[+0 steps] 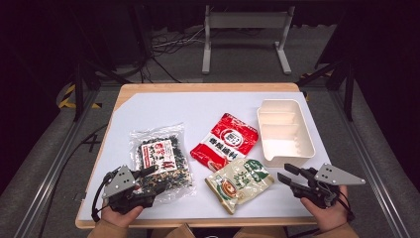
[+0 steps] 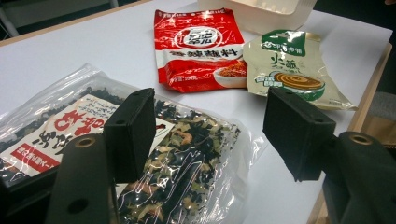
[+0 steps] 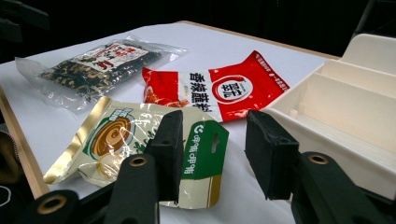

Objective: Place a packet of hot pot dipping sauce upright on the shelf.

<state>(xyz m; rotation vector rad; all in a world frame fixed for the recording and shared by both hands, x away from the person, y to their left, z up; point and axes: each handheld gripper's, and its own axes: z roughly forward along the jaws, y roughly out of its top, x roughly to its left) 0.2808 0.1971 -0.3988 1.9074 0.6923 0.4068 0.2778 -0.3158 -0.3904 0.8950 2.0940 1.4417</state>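
Observation:
Three packets lie on the white sheet. A clear bag of dark dried vegetables (image 1: 159, 161) is at the left, a red packet (image 1: 225, 141) in the middle, and a beige-and-green packet (image 1: 239, 182) in front of it. My left gripper (image 1: 148, 184) hovers over the near end of the clear bag (image 2: 187, 168). Its jaws are open (image 2: 212, 135) and do not press on anything. My right gripper (image 1: 288, 174) sits near the table's front right, pointing left at the beige-and-green packet (image 3: 140, 140). It is open (image 3: 219, 149) with nothing between its fingers.
A white compartment tray (image 1: 302, 130) stands at the right, just beyond the right gripper, its wall close in the right gripper view (image 3: 345, 140). The wooden table edge (image 1: 198, 221) runs along the front. A white metal frame (image 1: 245, 22) stands on the floor behind the table.

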